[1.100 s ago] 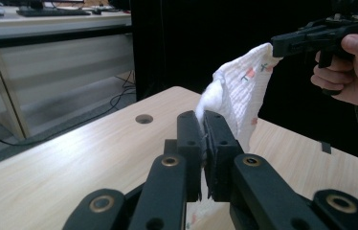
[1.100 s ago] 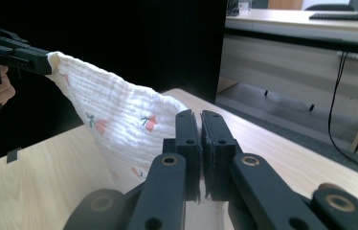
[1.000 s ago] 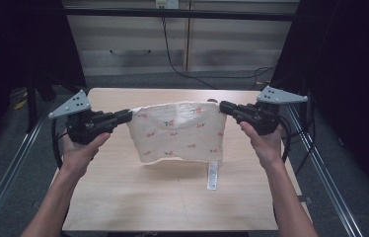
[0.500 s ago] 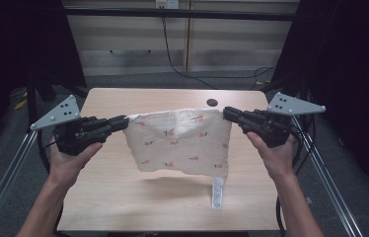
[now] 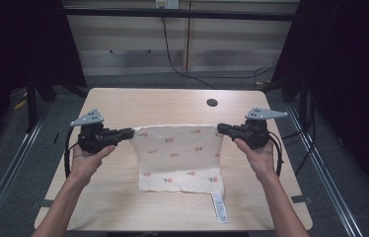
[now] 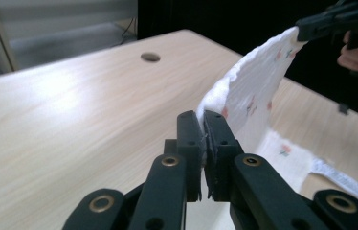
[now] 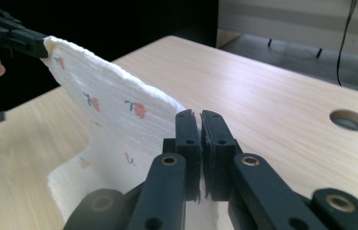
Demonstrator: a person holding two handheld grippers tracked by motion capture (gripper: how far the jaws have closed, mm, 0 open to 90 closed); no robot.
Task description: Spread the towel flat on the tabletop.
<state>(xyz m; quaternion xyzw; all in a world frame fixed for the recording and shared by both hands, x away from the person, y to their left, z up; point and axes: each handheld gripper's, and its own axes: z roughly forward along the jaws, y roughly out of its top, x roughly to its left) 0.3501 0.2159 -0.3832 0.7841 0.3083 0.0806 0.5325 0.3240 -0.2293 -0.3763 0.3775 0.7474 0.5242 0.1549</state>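
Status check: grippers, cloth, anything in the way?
Left gripper and right gripper both shut on cloth top corners. Cloth stretched between them, lower edge lying on table. Nothing in the way.

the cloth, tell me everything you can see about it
The cloth is a white, soft, textured rectangle printed with small red flowers on green stems. A white care label hangs from its near right corner and lies flat on the wooden table. The left hand-held gripper and right hand-held gripper each pinch a top corner, jaws shut, stretching the top edge taut above the table. The upper part hangs, while the lower part lies spread on the table toward the person.
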